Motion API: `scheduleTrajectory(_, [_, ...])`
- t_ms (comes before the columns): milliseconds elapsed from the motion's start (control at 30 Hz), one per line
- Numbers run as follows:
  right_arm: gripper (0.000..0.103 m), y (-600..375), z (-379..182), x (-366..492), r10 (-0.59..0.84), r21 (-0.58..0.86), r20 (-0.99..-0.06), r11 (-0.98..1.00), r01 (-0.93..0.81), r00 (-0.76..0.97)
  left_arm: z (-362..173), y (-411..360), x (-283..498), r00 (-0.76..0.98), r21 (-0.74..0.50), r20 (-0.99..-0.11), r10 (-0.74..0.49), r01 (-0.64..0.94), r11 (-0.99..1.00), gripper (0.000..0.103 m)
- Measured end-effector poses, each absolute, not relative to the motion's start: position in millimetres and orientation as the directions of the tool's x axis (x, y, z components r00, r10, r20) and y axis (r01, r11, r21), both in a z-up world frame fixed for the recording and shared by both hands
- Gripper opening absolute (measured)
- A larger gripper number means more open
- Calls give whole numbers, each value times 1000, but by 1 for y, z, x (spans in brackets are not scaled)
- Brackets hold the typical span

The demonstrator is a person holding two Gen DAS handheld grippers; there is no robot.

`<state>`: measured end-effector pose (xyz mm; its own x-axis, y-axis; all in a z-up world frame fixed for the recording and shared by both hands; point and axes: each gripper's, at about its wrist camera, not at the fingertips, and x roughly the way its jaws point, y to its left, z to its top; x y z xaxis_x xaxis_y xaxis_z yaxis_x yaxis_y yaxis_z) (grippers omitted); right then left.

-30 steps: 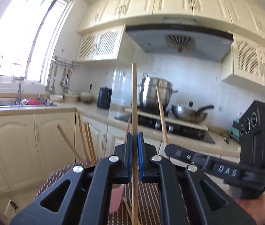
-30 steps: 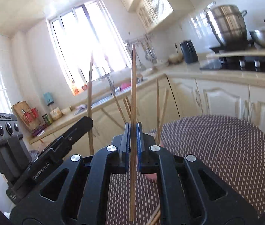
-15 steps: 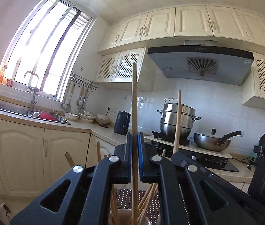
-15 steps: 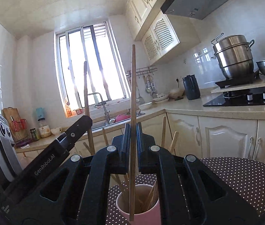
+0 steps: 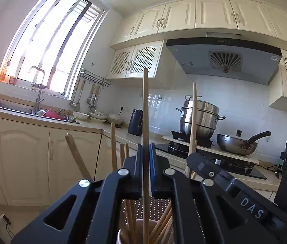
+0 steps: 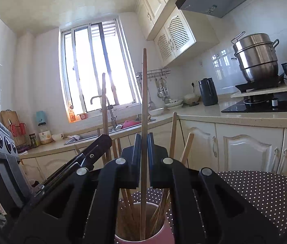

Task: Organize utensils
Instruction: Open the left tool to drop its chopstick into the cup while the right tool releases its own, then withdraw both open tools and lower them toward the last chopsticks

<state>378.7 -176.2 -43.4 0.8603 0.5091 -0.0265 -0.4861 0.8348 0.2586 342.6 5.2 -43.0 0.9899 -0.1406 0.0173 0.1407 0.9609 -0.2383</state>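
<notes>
A cream-cabinet kitchen fills both wrist views, window bright at upper left. At the bottom centre of the right view stands a pink cup (image 6: 143, 238) on a dotted mat (image 6: 265, 191), already holding a fan of wooden chopsticks.

My left gripper (image 5: 146, 162) is clenched on one upright chopstick (image 5: 145, 105), running down the middle of the frame with its lower end inside the cup's mouth. My right gripper (image 6: 143, 152) is likewise clamped on its own chopstick (image 6: 144, 93), tip down in the cup.

I judge these sticks very light, stiff and smooth, so likely to pivot or slip in the pads. They are gripped near mid-length, which looks right; the cup seems light enough to tip if nudged sideways.
</notes>
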Motion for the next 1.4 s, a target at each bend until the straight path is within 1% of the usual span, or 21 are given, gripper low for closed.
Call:
scheduleTrajectory(200, [7,-178,-53,364,510,242,-59,841,-484,858,-51,7,333,988,-228,-20,-153,144,963,6])
scheduleTrajectory(333, [7,-178,-57,352,510,218,-79,847,-484,857,-53,7,321,987,-199,-34,-156,146,969,6])
scheduleTrajectory(567, [7,-169,-73,338,488,157,-136,870,-468,862,-68,11,310,983,-174,-102,-154,135,975,6])
scheduleTrajectory(667, [7,-167,-81,337,479,161,-164,875,-456,862,-75,10,308,979,-147,-136,-150,130,981,6])
scheduleTrajectory(800, [7,-167,-87,337,473,175,-186,878,-445,861,-83,8,303,977,-115,-159,-141,124,986,7])
scheduleTrajectory(1000, [7,-166,-93,338,467,190,-218,882,-432,857,-83,9,301,969,-124,-199,-149,125,984,9])
scheduleTrajectory(1033, [7,-166,-93,338,471,195,-223,879,-435,853,-83,9,300,968,-117,-206,-145,122,986,10])
scheduleTrajectory(1100, [7,-167,-93,337,475,205,-231,877,-435,849,-83,8,297,967,-104,-215,-138,118,988,30])
scheduleTrajectory(1267, [7,-169,-91,332,484,231,-235,870,-435,843,-82,15,290,966,-116,-225,-127,103,988,33])
scheduleTrajectory(1333, [8,-170,-89,328,489,244,-233,866,-436,841,-79,17,286,967,-113,-226,-121,98,989,38])
scheduleTrajectory(1400, [8,-170,-86,324,486,246,-230,867,-433,843,-74,19,281,968,-112,-221,-119,96,989,48])
